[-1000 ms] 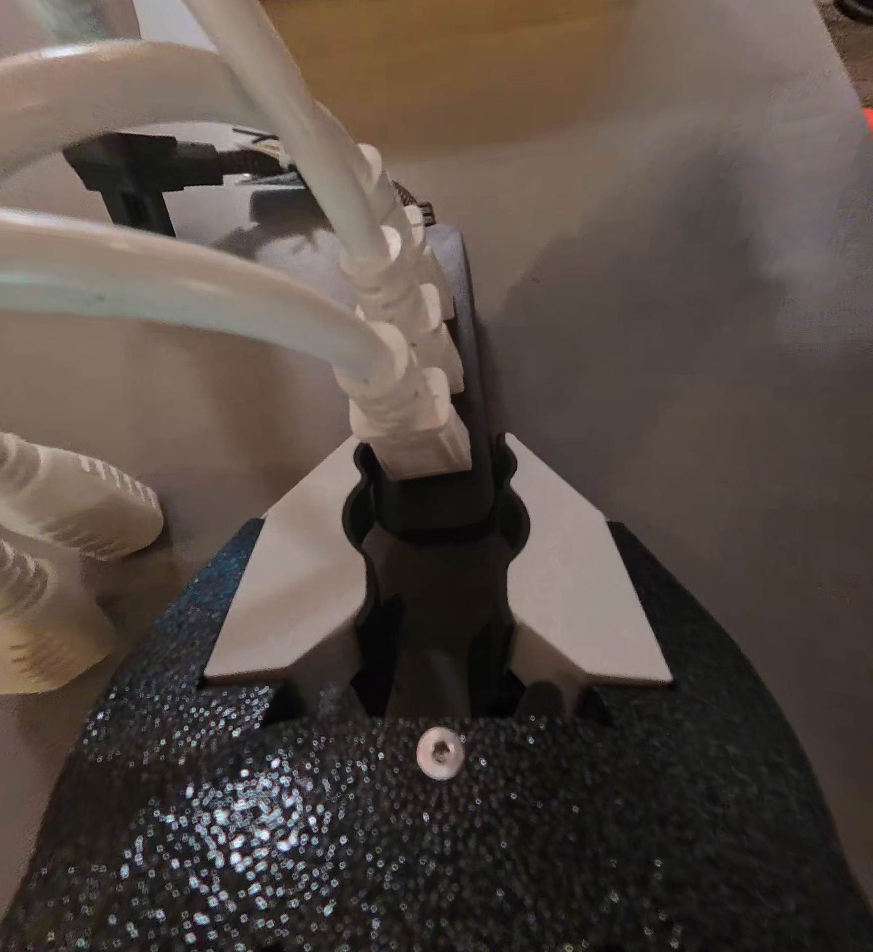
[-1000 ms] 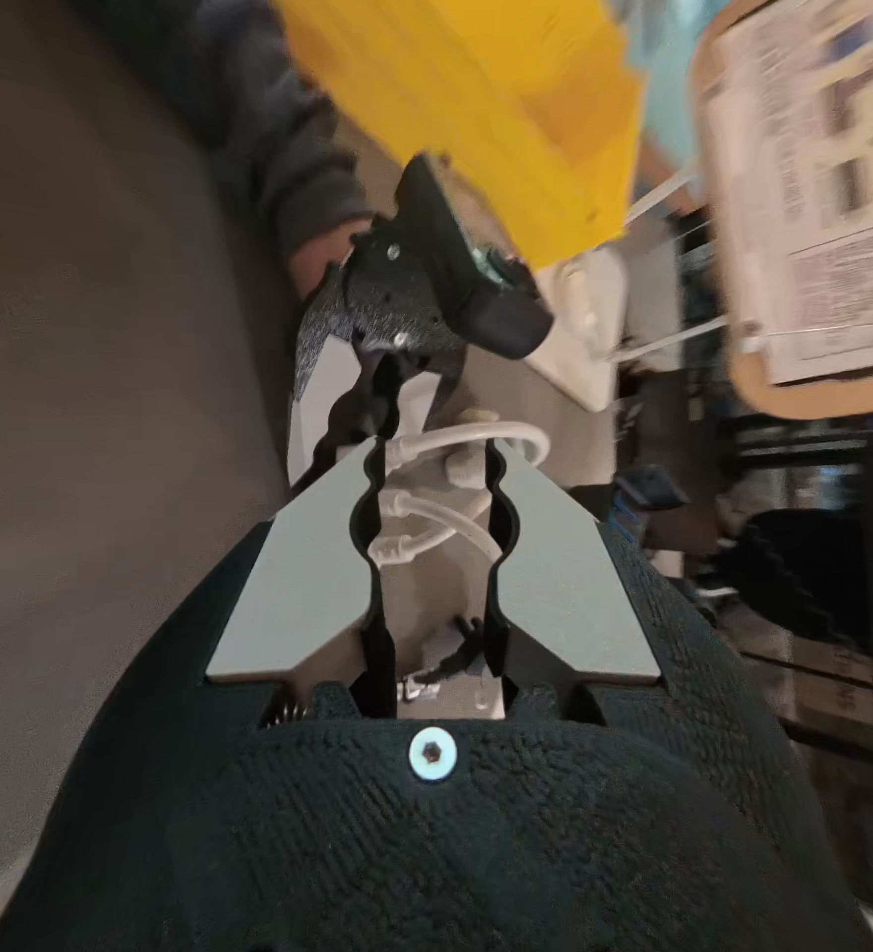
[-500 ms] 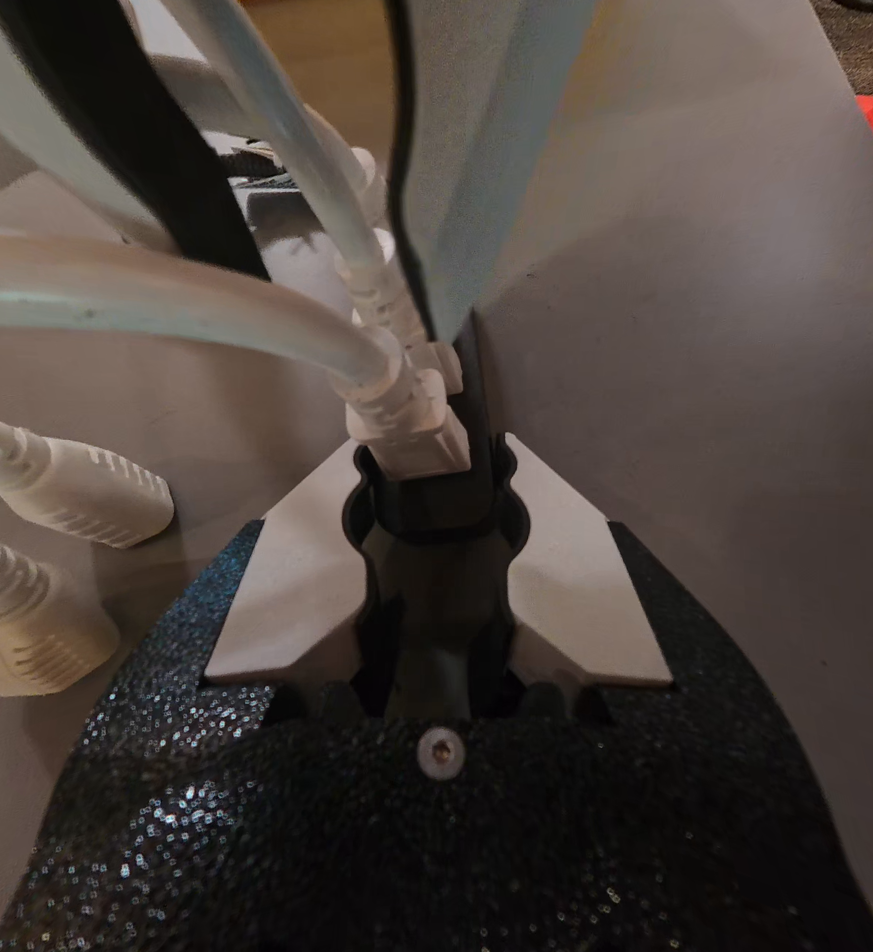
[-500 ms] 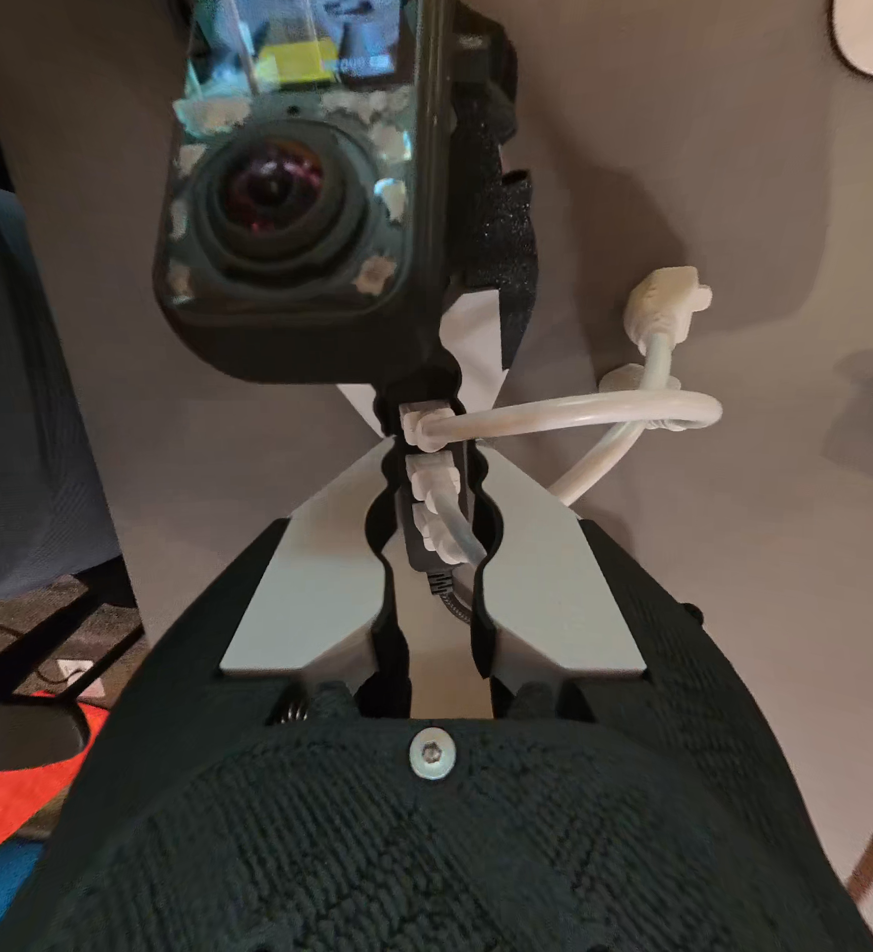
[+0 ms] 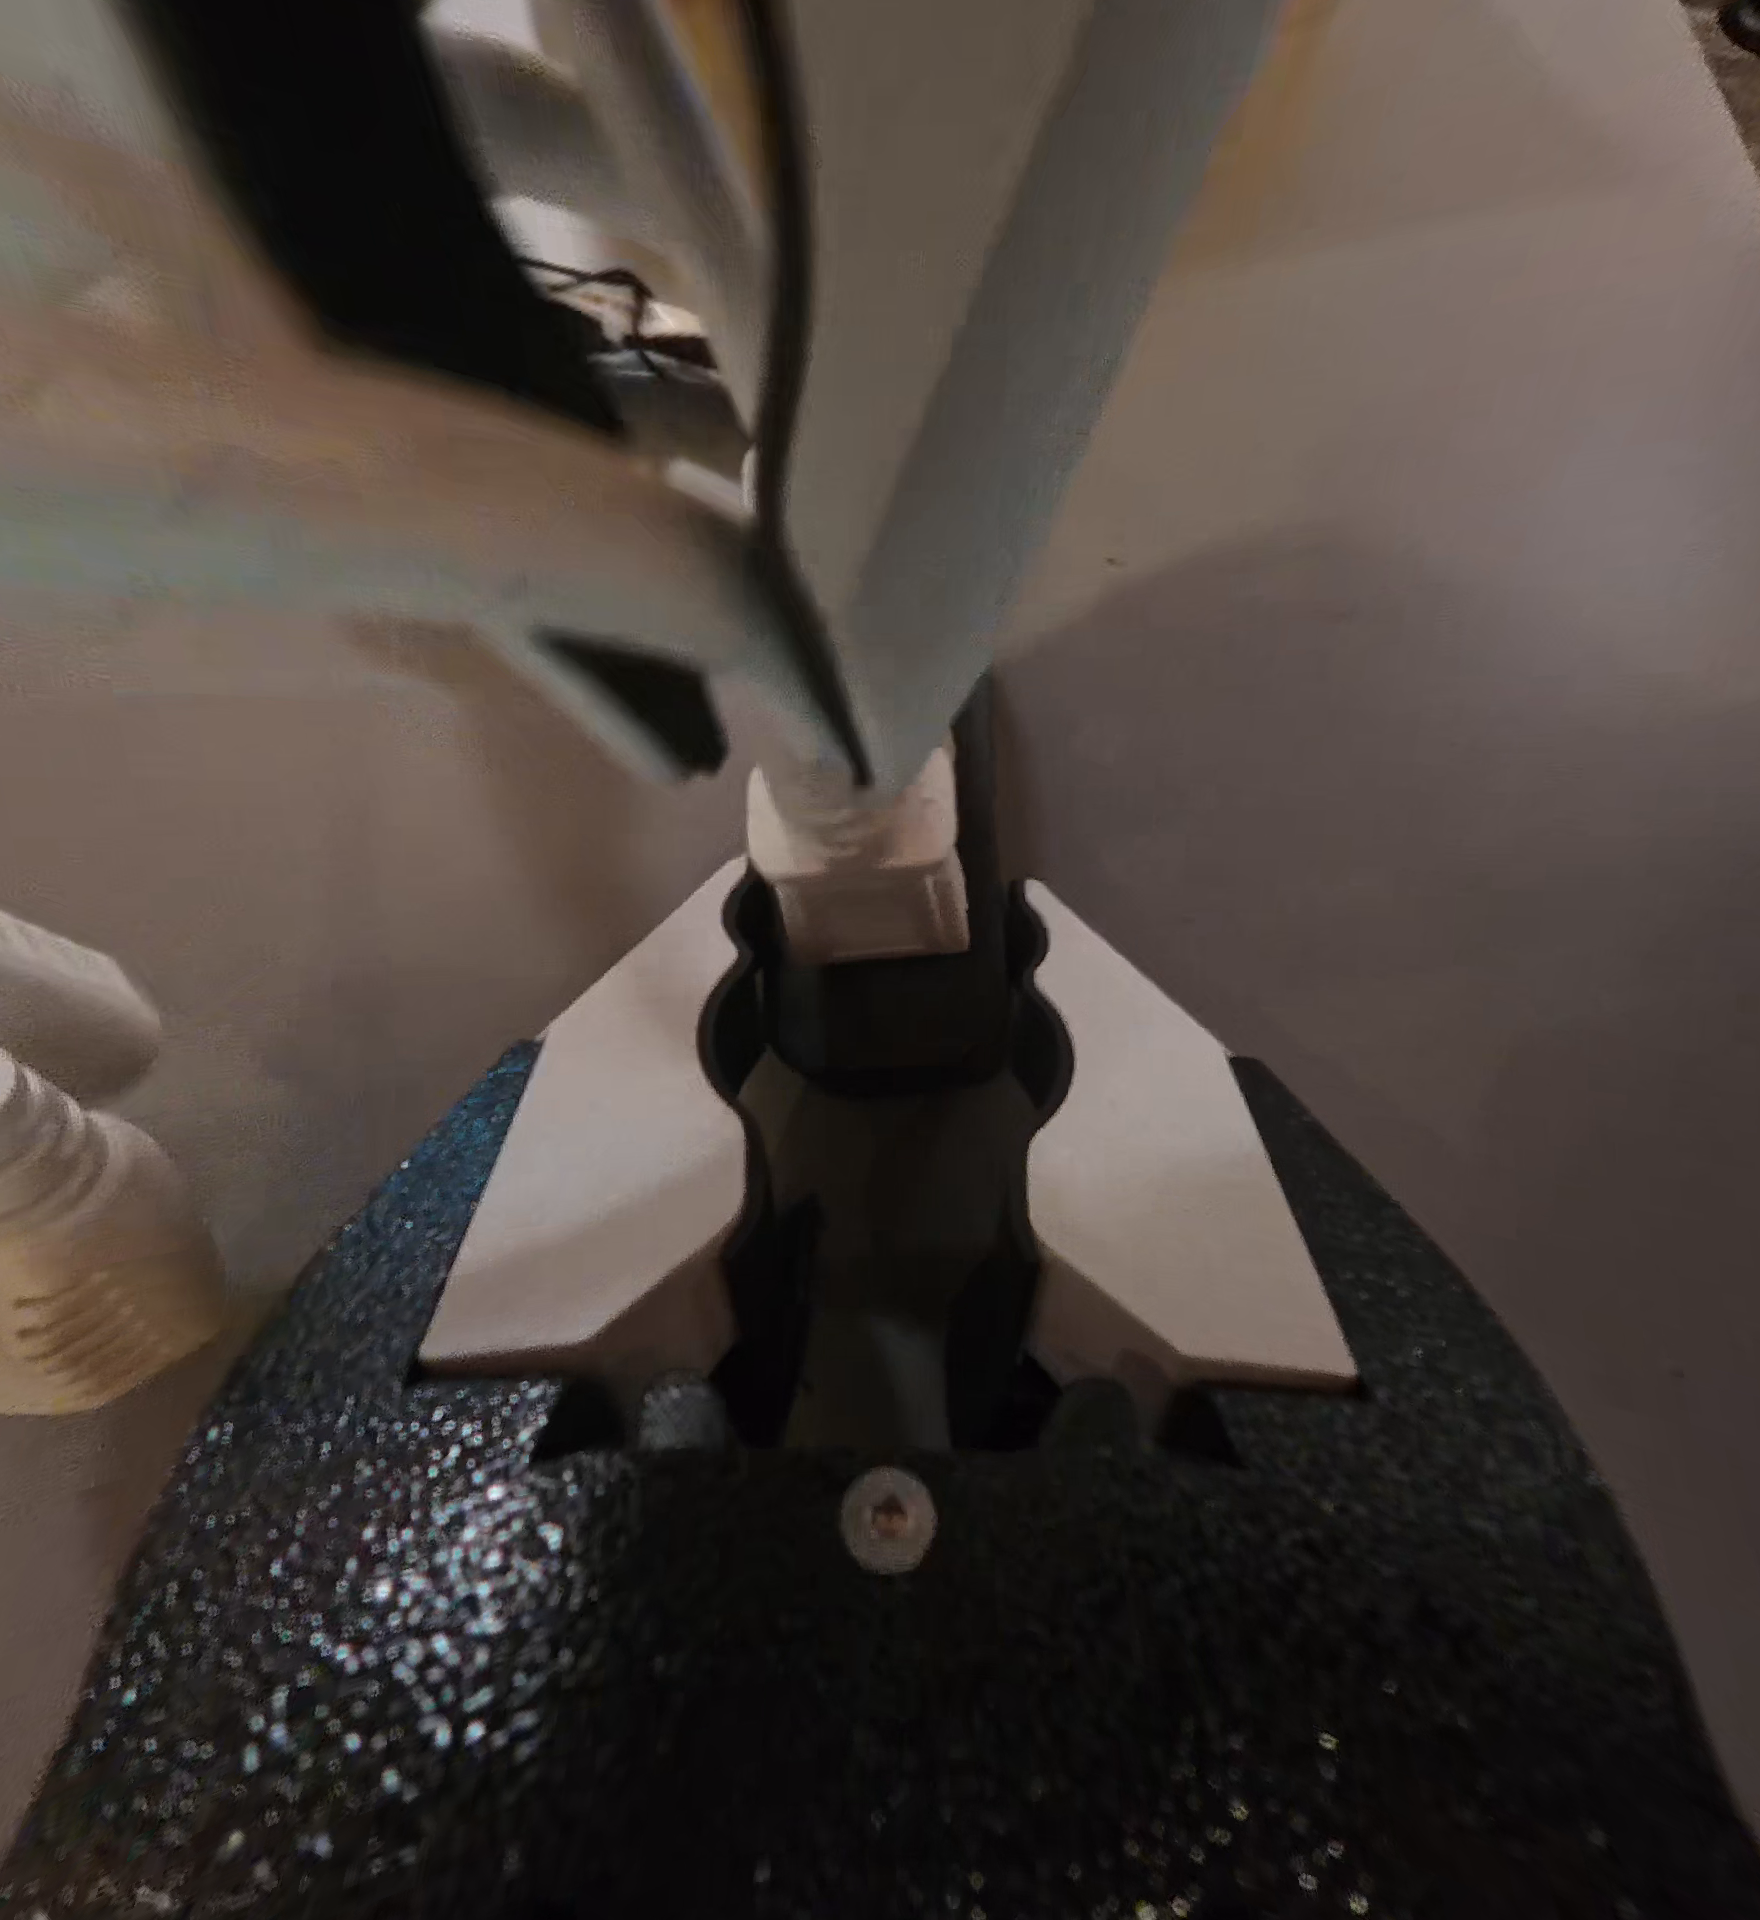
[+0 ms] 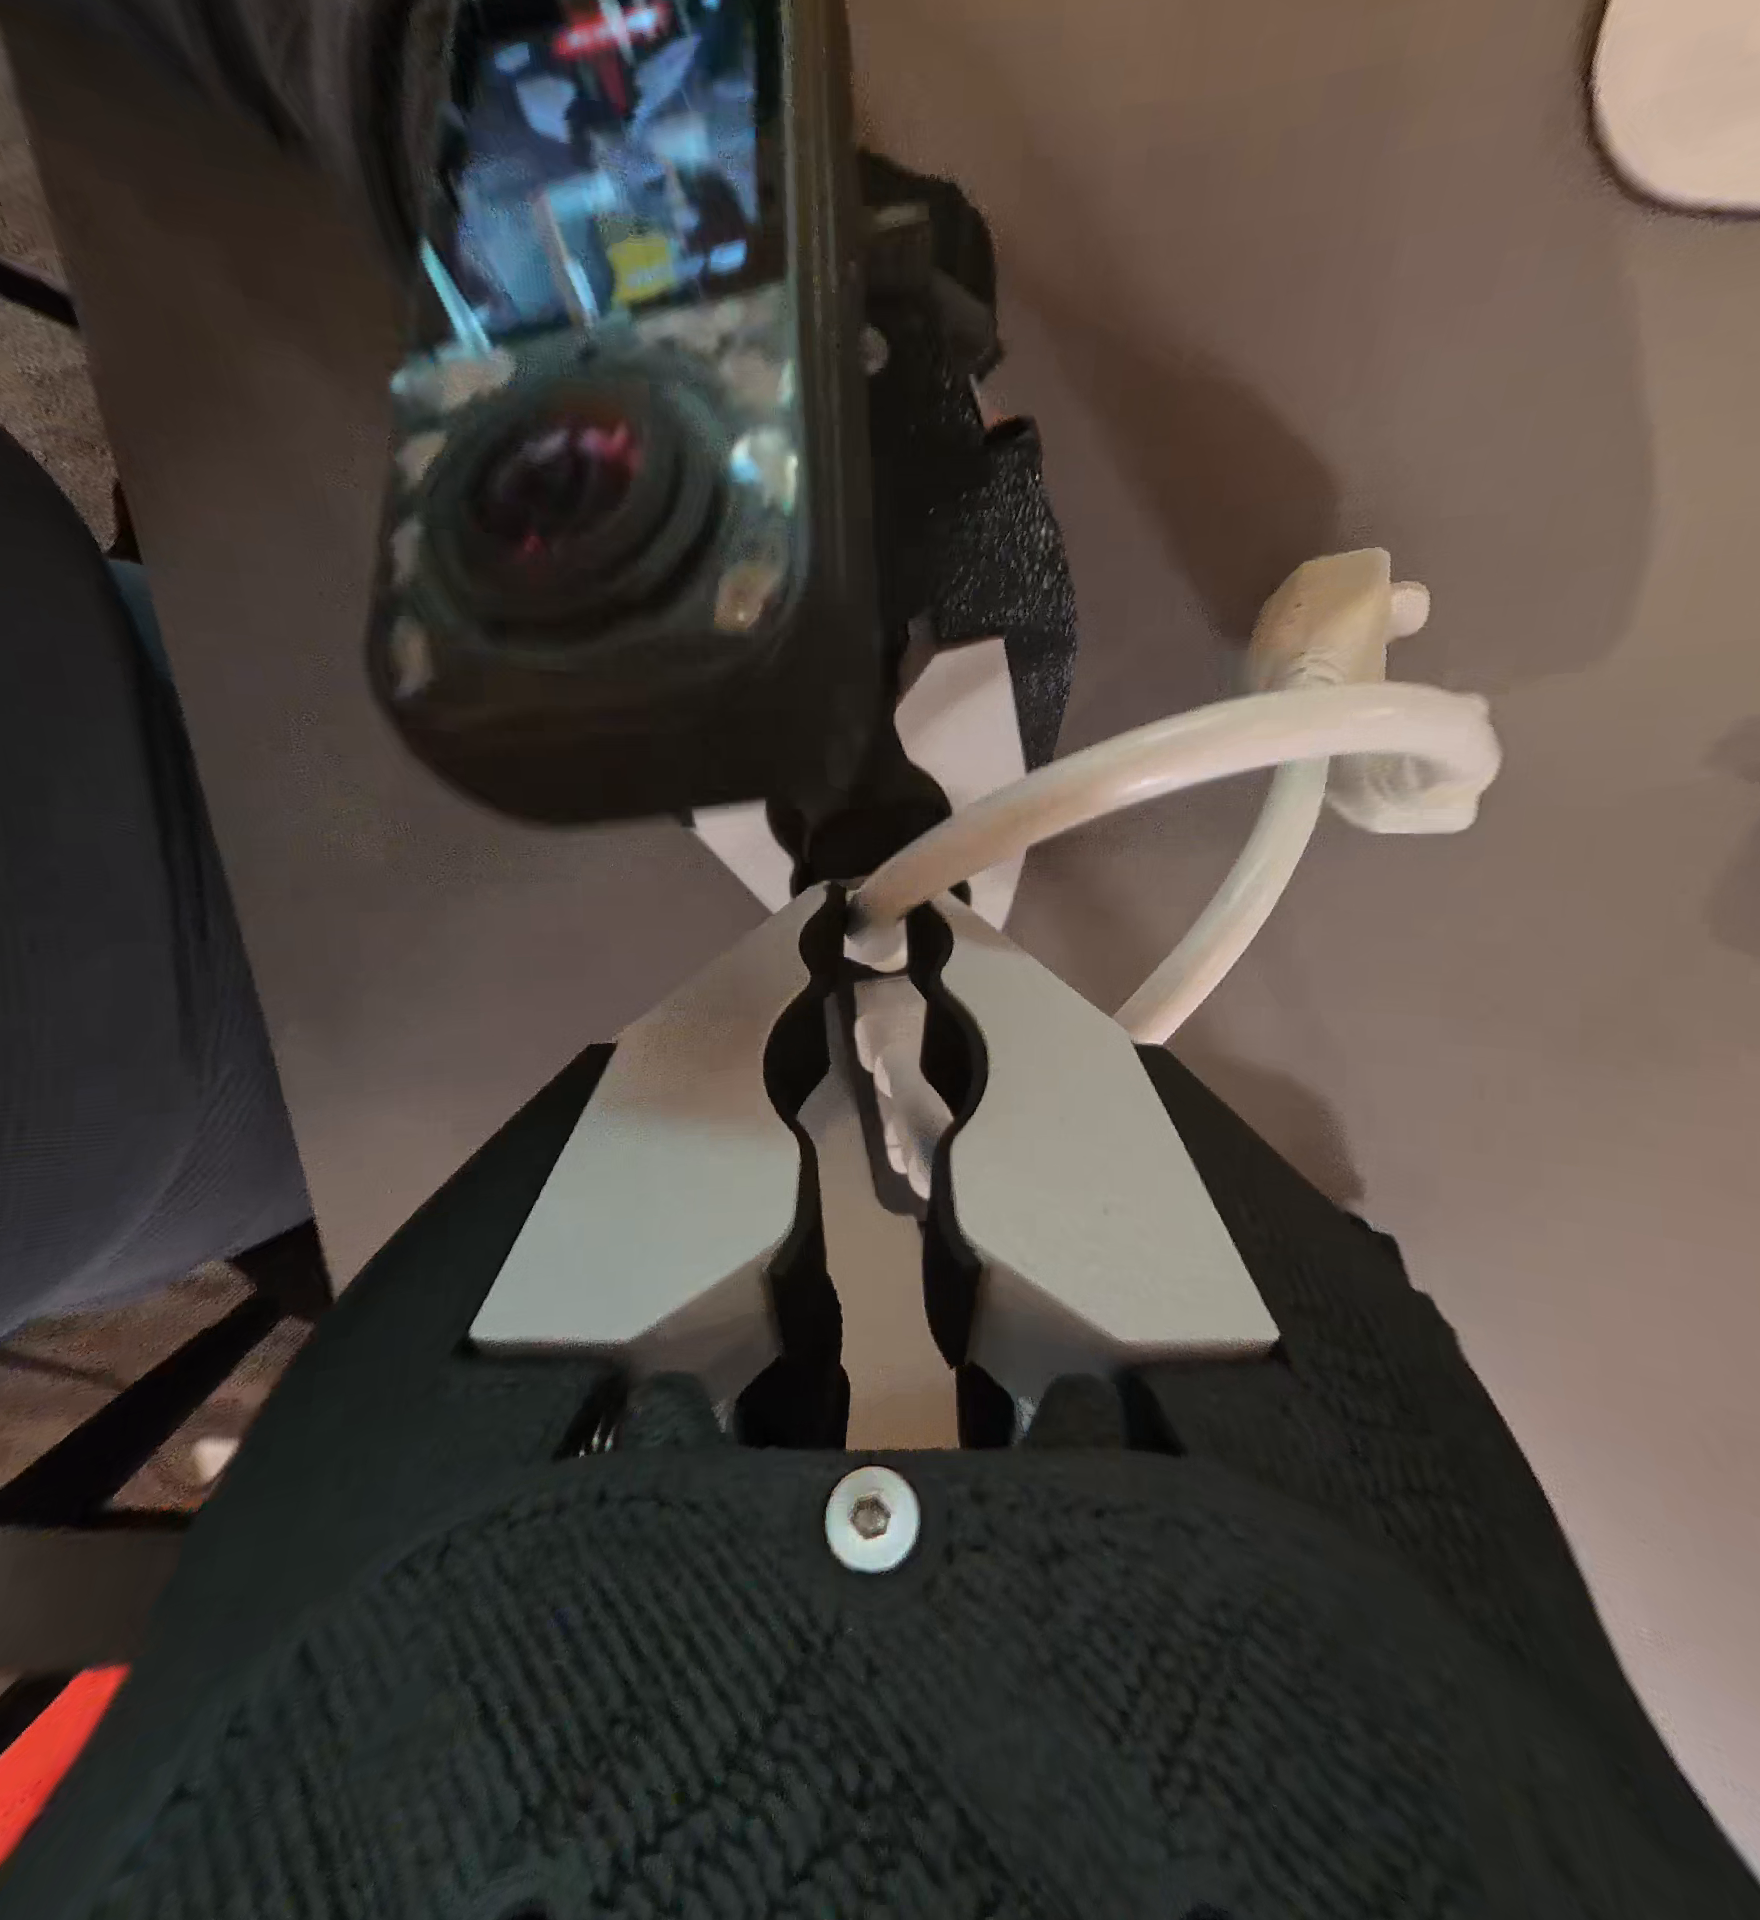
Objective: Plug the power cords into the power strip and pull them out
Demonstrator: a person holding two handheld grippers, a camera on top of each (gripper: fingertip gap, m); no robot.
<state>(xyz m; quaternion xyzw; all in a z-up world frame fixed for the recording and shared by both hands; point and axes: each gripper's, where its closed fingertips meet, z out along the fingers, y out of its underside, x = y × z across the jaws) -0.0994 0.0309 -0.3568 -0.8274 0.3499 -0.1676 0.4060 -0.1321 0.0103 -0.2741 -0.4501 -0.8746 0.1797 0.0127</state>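
Note:
My left gripper (image 5: 881,966) is shut on the near end of the black power strip (image 5: 886,1023), which lies on a grey table. A white plug (image 5: 860,883) sits in the strip just beyond its fingertips. My right gripper (image 6: 876,935) comes in from the opposite side, jaws closed narrowly around a white plug (image 6: 891,1101) on the strip. In the left wrist view the right gripper (image 5: 855,769) shows blurred, its tips on the plug. A white cord (image 6: 1167,758) arcs away to the right. The rest of the strip is hidden.
Two loose white plugs (image 5: 45,1278) lie on the table at the left of the left wrist view, and they also show in the right wrist view (image 6: 1333,623). The left gripper's camera (image 6: 595,499) faces me closely. A white object (image 6: 1728,104) lies at the far corner. My right fingertips sit around 9 cm from my left ones.
My right gripper has swung round to face the left one, dropped onto the strip and narrowed its jaws around a white plug. The left gripper has kept its hold on the strip.

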